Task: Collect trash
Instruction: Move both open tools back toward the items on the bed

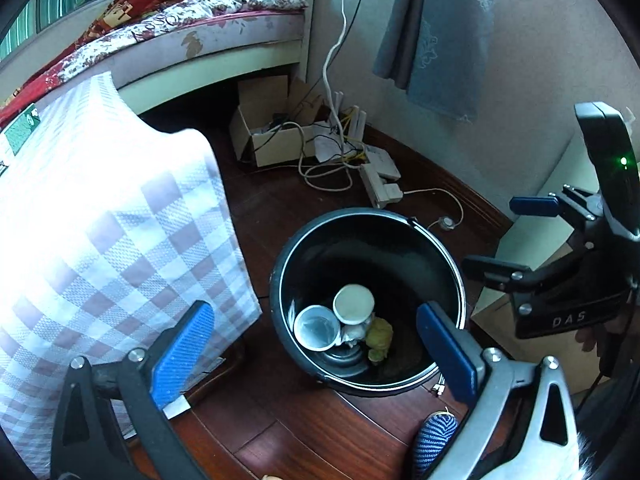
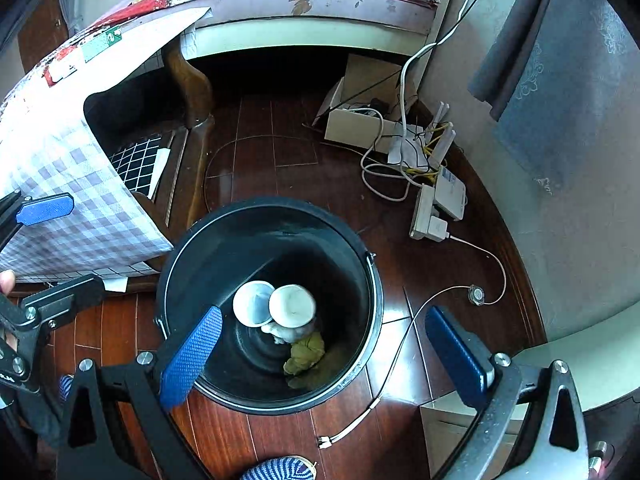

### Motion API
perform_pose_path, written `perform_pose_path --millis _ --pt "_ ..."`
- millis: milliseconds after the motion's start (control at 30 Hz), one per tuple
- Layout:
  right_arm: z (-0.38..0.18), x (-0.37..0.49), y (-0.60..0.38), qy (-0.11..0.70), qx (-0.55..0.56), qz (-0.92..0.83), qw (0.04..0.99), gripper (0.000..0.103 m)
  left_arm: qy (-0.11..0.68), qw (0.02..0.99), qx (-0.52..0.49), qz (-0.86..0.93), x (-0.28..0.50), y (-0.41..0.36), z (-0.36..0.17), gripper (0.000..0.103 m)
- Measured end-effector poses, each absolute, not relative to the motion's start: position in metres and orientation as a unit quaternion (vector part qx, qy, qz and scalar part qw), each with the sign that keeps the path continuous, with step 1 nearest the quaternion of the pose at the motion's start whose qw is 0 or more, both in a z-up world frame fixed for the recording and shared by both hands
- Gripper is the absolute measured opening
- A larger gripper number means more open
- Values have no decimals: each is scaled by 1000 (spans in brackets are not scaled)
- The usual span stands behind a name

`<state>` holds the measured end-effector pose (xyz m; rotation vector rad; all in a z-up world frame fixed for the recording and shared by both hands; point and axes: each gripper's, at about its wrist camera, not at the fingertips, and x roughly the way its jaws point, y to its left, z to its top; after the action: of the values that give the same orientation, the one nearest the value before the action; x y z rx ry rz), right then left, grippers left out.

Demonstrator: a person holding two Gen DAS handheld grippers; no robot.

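Two white cups (image 2: 276, 306) and yellowish crumpled scrap (image 2: 304, 356), maybe tissue, lie at bottom of black bin (image 2: 372, 280). Bin stands on dark wood floor (image 2: 272, 152) beside checked tablecloth (image 2: 80, 184), bed (image 2: 312, 4) behind. Left gripper (image 1: 316, 356) and right gripper (image 2: 324, 356) above bin, both jaws wide, nothing between them.

Glossy black plastic bin (image 2: 192, 248) on polished wood floor (image 2: 260, 152).

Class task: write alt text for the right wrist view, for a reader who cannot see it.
A black bin on a dark wood floor holds two white cups and a yellowish wad, seen between the open right gripper. A checked cloth hangs at left; cables lie at right.
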<state>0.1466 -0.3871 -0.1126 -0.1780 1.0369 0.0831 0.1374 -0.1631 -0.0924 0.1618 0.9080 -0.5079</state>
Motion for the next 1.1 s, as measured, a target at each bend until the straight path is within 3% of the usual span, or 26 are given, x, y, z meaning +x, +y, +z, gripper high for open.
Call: perform_pose_path --millis 1100 --pt "-75 133 -363 458 -88 61 883 102 397 891 78 -204 127 -134 -56 102"
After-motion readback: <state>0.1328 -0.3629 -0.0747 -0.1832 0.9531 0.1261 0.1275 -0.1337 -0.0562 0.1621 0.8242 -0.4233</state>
